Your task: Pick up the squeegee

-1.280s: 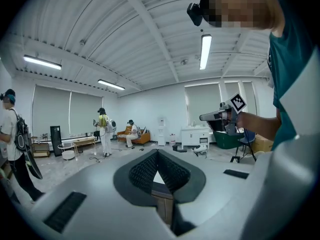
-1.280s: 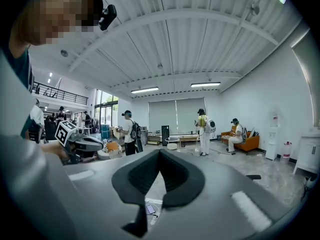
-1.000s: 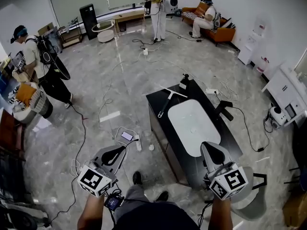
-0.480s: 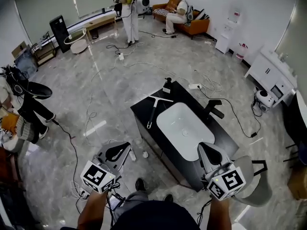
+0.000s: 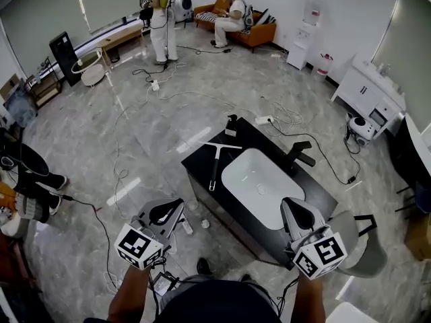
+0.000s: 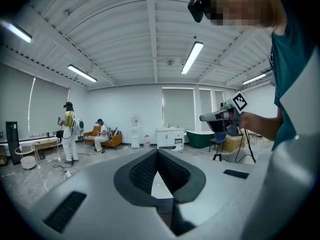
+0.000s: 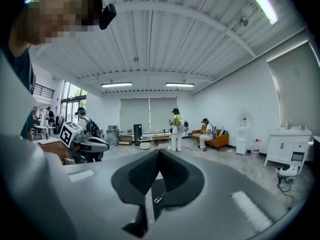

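Left gripper point(image 5: 176, 205) and right gripper point(image 5: 293, 205) both closed, empty; squeegee point(image 5: 215, 164) untouched.

Two grippers are showing: left gripper point(image 5: 176, 203), right gripper point(image 5: 290, 205); one squeegee point(image 5: 216, 167) is lying on one counter point(image 5: 201, 163); one basin point(image 5: 259, 187); one standing person point(image 5: 160, 12); one seated person point(image 5: 229, 12).

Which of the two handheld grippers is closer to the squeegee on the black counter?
Left, probably. The left gripper is off the counter at its left side, short of the squeegee handle; the right gripper is at the near-right end, across the white basin.
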A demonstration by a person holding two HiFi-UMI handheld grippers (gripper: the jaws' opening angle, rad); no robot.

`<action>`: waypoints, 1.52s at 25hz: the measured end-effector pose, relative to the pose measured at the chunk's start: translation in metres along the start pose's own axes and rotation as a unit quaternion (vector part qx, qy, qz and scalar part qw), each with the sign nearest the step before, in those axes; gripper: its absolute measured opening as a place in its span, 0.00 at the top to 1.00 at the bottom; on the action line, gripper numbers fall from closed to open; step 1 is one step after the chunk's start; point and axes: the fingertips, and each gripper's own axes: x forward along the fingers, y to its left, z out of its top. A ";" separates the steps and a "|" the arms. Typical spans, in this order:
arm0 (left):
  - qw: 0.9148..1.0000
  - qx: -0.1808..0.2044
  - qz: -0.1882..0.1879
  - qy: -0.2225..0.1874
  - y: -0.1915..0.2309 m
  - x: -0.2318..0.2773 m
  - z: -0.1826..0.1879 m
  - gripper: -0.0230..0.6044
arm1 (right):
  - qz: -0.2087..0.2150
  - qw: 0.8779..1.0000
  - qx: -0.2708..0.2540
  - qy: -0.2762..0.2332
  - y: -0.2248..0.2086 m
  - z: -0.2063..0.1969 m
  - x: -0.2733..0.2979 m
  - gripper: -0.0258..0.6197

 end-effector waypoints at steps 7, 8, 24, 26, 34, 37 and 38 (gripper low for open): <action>1.000 -0.007 -0.018 0.001 0.036 0.000 -0.016 0.96 | -0.017 1.000 -0.007 0.007 0.019 0.001 0.028 0.95; 1.000 -0.011 -0.018 0.002 0.041 0.000 -0.018 0.96 | -0.015 1.000 -0.009 0.012 0.020 -0.001 0.033 0.95; 0.998 -0.051 0.029 0.028 0.093 0.049 -0.043 0.96 | 0.065 0.997 -0.013 0.031 -0.022 -0.012 0.133 0.95; 0.997 -0.056 0.032 0.035 0.099 0.061 -0.049 0.96 | 0.069 0.997 -0.009 0.035 -0.032 -0.017 0.144 0.95; 0.995 -0.074 0.029 0.067 0.113 0.118 -0.075 0.96 | 0.076 0.995 0.015 0.057 -0.073 -0.044 0.176 0.95; 0.993 -0.081 0.028 0.077 0.118 0.138 -0.089 0.96 | 0.075 0.995 0.022 0.065 -0.088 -0.058 0.185 0.95; 0.993 -0.083 0.027 0.080 0.120 0.145 -0.094 0.96 | 0.074 0.995 0.024 0.067 -0.093 -0.063 0.188 0.95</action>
